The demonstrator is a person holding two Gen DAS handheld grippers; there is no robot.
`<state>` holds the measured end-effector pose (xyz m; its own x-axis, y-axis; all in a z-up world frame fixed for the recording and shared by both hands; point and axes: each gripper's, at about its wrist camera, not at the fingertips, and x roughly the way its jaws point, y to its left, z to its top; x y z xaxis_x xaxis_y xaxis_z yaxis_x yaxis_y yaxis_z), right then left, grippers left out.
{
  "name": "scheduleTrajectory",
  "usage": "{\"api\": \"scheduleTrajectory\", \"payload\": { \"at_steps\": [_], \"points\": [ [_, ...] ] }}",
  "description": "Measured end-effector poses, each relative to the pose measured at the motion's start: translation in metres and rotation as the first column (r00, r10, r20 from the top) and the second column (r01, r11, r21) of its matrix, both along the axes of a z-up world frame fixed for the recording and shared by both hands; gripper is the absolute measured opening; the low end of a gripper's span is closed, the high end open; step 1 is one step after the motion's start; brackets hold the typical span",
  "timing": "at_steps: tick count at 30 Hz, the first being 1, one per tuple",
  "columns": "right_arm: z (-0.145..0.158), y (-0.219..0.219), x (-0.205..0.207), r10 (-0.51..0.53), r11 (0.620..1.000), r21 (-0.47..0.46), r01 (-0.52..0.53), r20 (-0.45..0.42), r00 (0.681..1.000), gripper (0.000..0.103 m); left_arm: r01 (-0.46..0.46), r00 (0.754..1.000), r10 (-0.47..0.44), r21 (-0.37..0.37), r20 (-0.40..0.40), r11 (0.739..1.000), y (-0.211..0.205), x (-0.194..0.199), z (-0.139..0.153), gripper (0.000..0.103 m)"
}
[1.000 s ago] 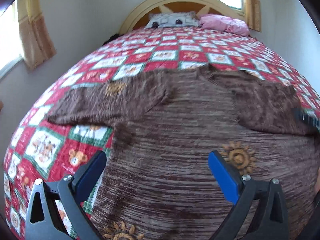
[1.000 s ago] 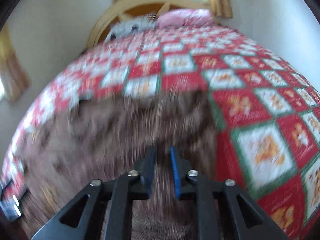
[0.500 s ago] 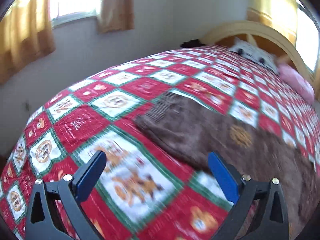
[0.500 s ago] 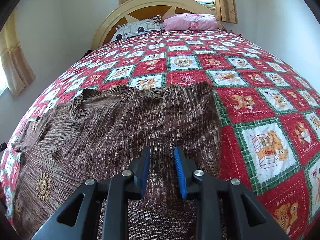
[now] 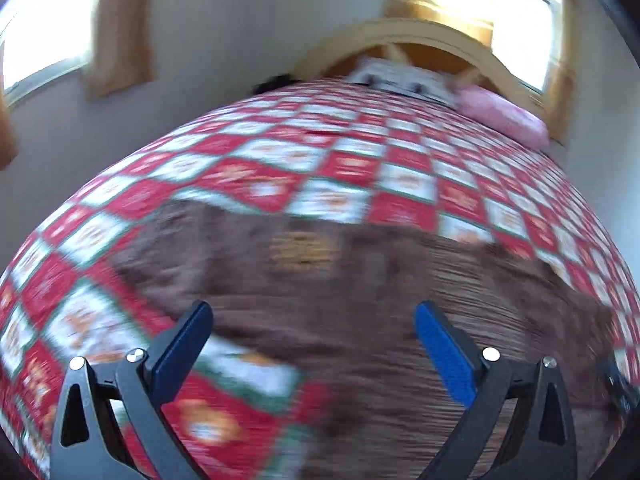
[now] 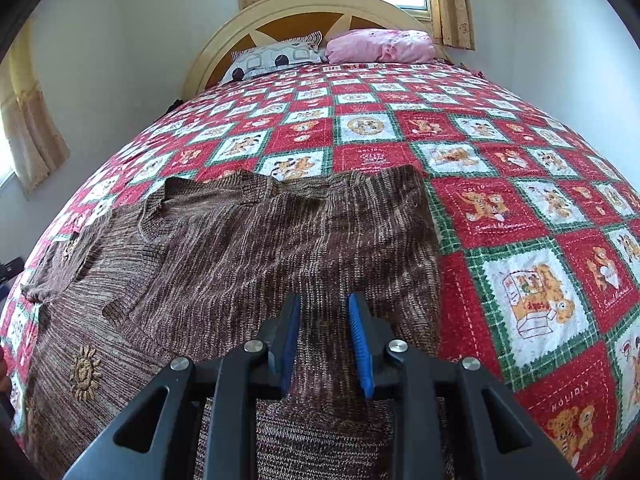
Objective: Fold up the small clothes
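1 brown sweater (image 6: 248, 248) on quilt (image 6: 520, 208), 2 pillows; left gripper (image 5: 312, 320) fingers spread, right gripper (image 6: 324, 320) fingers slightly apart.

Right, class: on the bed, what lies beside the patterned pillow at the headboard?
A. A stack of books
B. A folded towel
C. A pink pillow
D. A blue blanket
C: in the right wrist view a pink pillow lies against the headboard, just to the right of the patterned pillow.
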<state>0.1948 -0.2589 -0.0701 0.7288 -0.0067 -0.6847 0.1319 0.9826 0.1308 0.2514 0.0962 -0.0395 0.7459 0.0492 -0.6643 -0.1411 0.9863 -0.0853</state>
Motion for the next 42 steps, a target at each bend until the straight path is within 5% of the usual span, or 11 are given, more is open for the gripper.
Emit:
{"api": "scheduleTrajectory", "payload": {
  "at_steps": [5,7,12,15,21,26,28,30,37,40,42],
  "points": [
    [0.013,-0.011,-0.026,0.014,0.999,0.040,-0.014,-0.003,1.000,0.026,0.185,0.982,-0.183,0.040,-0.054,0.982,-0.106,0.039,0.000,0.103],
    [0.003,-0.017,-0.032,0.046,0.999,0.011,-0.046,-0.086,0.995,0.026,0.195,0.979,-0.187,0.096,-0.087,0.976,-0.138,0.055,-0.011,0.103],
    [0.002,-0.031,-0.059,0.106,0.994,-0.005,-0.107,-0.066,0.992,0.026,0.178,0.974,-0.124,0.301,-0.189,0.937,-0.183,0.070,-0.047,0.103],
    [0.005,-0.035,-0.060,0.112,0.993,-0.015,-0.114,-0.098,0.989,0.026,0.113,0.986,-0.054,0.390,-0.158,0.914,-0.180,0.056,-0.040,0.103],
    [0.048,-0.050,-0.020,0.114,0.993,0.010,-0.114,0.020,0.993,0.026,0.098,0.985,-0.051,0.295,-0.163,0.950,-0.161,0.051,-0.046,0.103],
    [0.024,-0.057,0.070,0.142,0.979,0.157,-0.127,-0.085,0.986,0.026,0.093,0.987,-0.050,0.294,-0.151,0.951,-0.166,0.049,-0.048,0.103],
    [-0.002,-0.062,0.094,0.089,0.990,0.122,-0.071,-0.155,0.984,0.026,0.091,0.988,-0.048,0.296,-0.149,0.951,-0.167,0.050,-0.048,0.103],
    [-0.014,-0.069,0.096,0.071,0.991,0.123,-0.057,-0.110,0.991,0.026,0.091,0.987,-0.050,0.277,-0.152,0.957,-0.164,0.052,-0.048,0.103],
    [-0.011,-0.073,0.086,-0.035,0.996,0.074,0.041,-0.084,0.996,0.024,0.096,0.986,-0.057,0.250,-0.159,0.964,-0.161,0.054,-0.050,0.103],
    [0.000,-0.053,0.089,-0.079,0.993,-0.097,0.066,-0.138,0.987,0.024,0.096,0.986,-0.056,0.260,-0.156,0.961,-0.163,0.053,-0.050,0.103],
    [0.021,-0.038,0.069,-0.125,0.986,-0.119,0.117,-0.064,0.990,0.027,0.098,0.986,-0.060,0.247,-0.157,0.964,-0.160,0.054,-0.050,0.103]
  ]
}}
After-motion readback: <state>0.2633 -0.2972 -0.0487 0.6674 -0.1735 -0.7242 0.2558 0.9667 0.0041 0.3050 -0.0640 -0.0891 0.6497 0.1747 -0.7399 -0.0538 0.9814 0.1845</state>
